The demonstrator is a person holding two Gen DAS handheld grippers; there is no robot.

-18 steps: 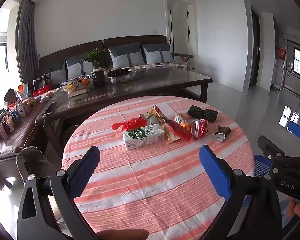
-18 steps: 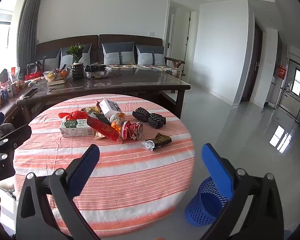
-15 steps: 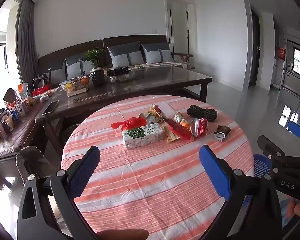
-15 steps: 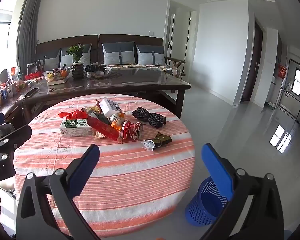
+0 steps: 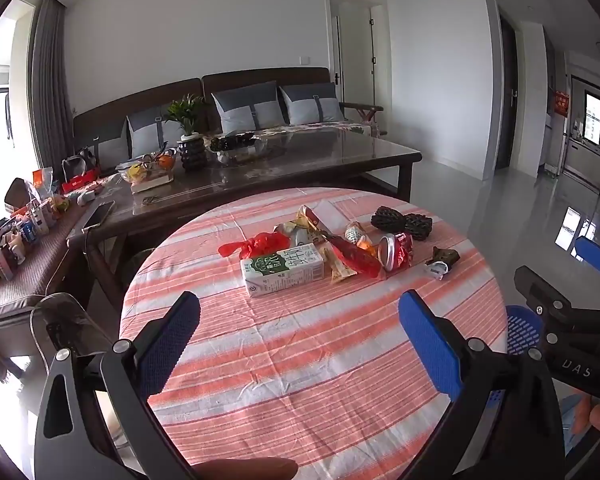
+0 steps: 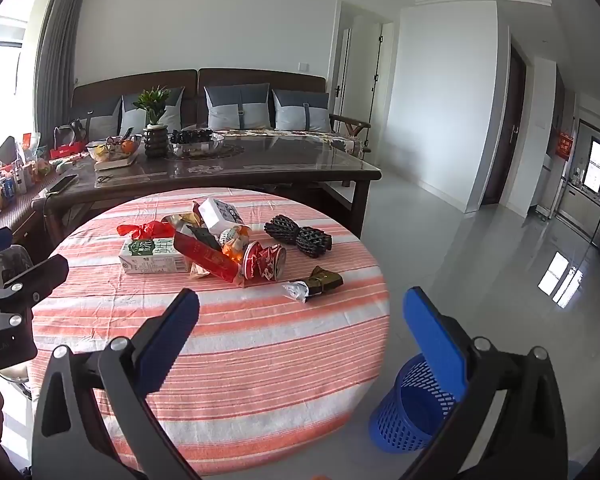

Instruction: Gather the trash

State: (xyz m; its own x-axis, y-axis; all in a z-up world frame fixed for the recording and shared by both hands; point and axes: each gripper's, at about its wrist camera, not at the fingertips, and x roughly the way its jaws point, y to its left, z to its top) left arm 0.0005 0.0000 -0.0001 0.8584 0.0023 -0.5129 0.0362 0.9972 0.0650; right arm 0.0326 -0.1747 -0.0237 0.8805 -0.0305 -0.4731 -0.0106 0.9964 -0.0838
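Note:
A heap of trash lies on the round striped table (image 5: 300, 360): a green-and-white milk carton (image 5: 283, 269) (image 6: 153, 256), a red plastic bag (image 5: 256, 245), a red wrapper (image 6: 206, 257), a crushed red can (image 5: 396, 251) (image 6: 265, 262), black foam netting (image 6: 299, 236) and a dark wrapper (image 6: 318, 282). My left gripper (image 5: 300, 330) hovers open over the near half of the table, nothing between its blue pads. My right gripper (image 6: 302, 328) is open too, near the table's right edge. A blue mesh bin (image 6: 410, 404) stands on the floor at the right.
Behind the round table stands a long dark wooden table (image 5: 268, 164) with a plant, fruit bowl and phone. A sofa with grey cushions (image 6: 240, 108) lines the wall. A bench with bottles (image 5: 16, 236) is at the left. Tiled floor (image 6: 480, 260) opens to the right.

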